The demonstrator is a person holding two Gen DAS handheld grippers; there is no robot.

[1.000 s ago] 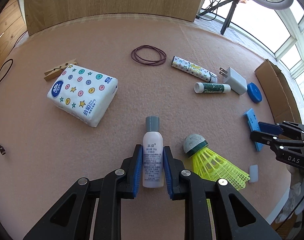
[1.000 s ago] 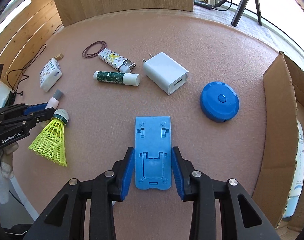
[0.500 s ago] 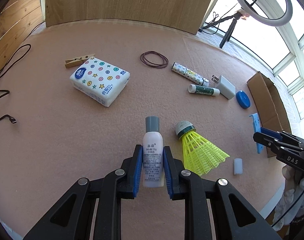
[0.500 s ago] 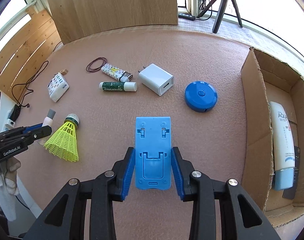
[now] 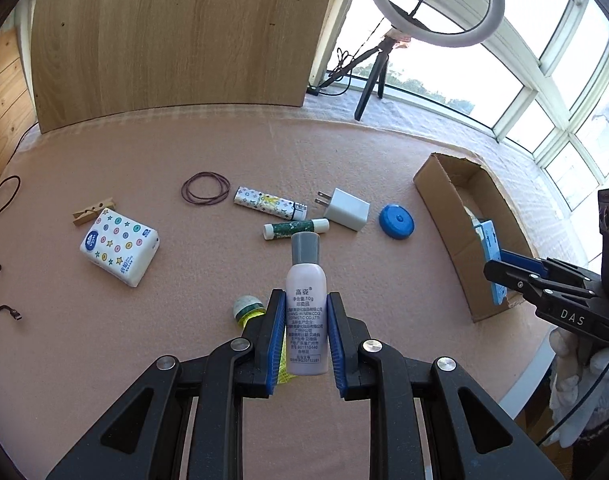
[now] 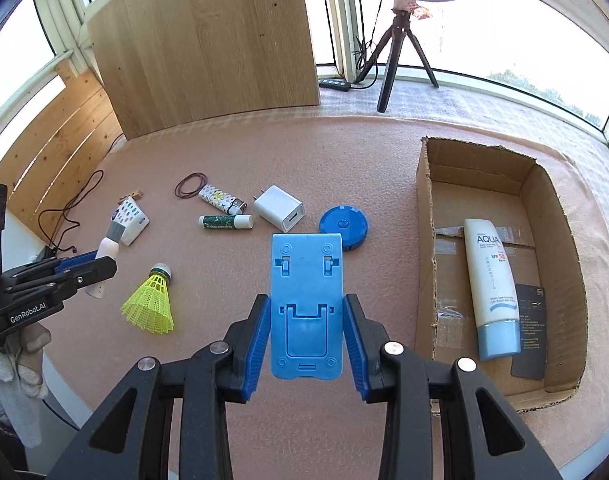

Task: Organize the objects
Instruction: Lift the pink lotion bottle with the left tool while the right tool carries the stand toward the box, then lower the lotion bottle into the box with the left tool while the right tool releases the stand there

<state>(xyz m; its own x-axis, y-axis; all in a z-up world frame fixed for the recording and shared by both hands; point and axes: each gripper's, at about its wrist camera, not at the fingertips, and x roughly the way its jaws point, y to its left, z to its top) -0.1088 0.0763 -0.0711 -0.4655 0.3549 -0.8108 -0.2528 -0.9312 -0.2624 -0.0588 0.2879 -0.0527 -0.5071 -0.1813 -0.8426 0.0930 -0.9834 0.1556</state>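
While the flat blue plastic phone stand (image 6: 306, 304) was clamped lengthwise in the right gripper (image 6: 307, 344) beside the open cardboard box (image 6: 424, 240), the small pink bottle (image 5: 307, 312), pinched in the left gripper (image 5: 304, 344), was apparently held farther off.

matt pink felt-like table cover (image 5: 144, 360), slightly fuzzy. smooth lilac plastic bottle (image 5: 307, 312) with matt grey cap. rigid blue plastic phone stand (image 6: 307, 304), matt. brown corrugated cardboard box (image 6: 424, 208), rough torn edges. glossy white sunscreen tube (image 6: 490, 276). pale wood-grain board (image 5: 172, 36), smooth.
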